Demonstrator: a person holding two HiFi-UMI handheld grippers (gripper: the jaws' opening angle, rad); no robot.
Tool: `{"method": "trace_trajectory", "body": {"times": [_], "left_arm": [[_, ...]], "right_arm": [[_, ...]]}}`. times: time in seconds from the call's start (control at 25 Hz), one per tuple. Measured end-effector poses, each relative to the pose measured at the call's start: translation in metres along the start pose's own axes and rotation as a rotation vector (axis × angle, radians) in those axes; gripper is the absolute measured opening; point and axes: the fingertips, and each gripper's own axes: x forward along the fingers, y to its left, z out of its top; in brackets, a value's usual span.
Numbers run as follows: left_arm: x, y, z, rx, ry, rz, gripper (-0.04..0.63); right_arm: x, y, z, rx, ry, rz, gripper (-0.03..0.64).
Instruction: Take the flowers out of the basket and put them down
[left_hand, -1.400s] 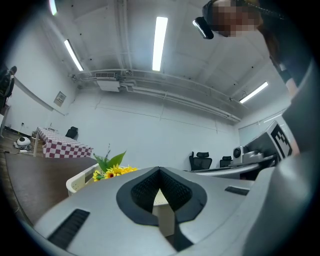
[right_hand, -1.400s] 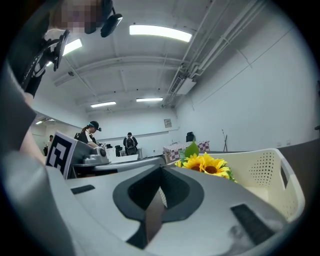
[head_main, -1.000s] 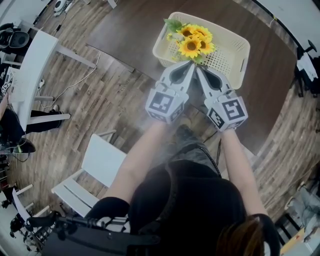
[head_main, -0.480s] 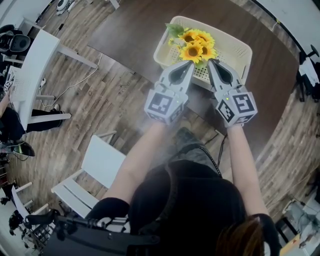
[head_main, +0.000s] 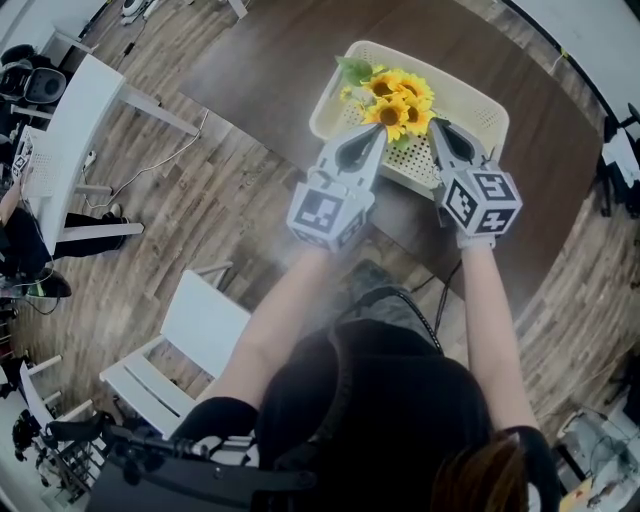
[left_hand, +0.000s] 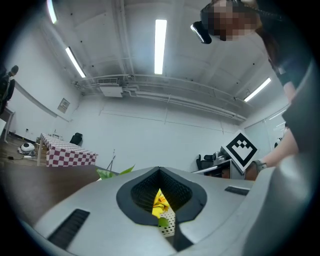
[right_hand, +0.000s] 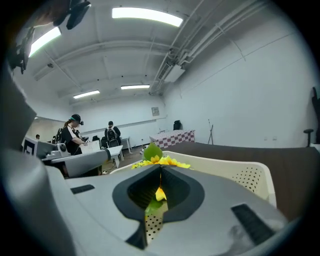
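Flowers (head_main: 395, 98): bunch of yellow sunflower heads with green leaves, standing in the cream perforated basket (head_main: 470, 95), upper centre of the head view. Heads rise above the near rim. Not out yet.

Basket sits on the dark brown table (head_main: 280, 50).

Left gripper (head_main: 376, 132): tip at the lower left edge of the bunch, jaws pressed together. Petals and dotted basket wall show through its jaw opening; nothing visibly pinched.

Right gripper (head_main: 440, 128): tip just right of the bunch, over the basket's near rim, jaws likewise closed and empty.

Judgement: task barely begun. Grasp, lift and set-down all remain.
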Motion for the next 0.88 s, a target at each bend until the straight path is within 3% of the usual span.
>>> {"method": "trace_trajectory", "body": {"times": [0.24, 0.44, 0.48, 0.88], "left_arm": [[0.0, 0.005, 0.001, -0.012, 0.002, 0.032, 0.012], [0.0, 0.006, -0.004, -0.008, 0.013, 0.05, 0.012], [0.0, 0.007, -0.006, -0.006, 0.017, 0.055, 0.012], [0.002, 0.013, -0.021, 0.025, 0.112, 0.073, 0.012]], "right_arm": [[0.012, -0.019, -0.021, 0.089, 0.123, -0.018, 0.045], [0.015, -0.036, -0.029, 0.156, 0.155, -0.044, 0.051], [0.016, -0.037, -0.031, 0.17, 0.166, -0.038, 0.079], [0.018, -0.041, -0.043, 0.268, 0.232, -0.032, 0.115]]}}
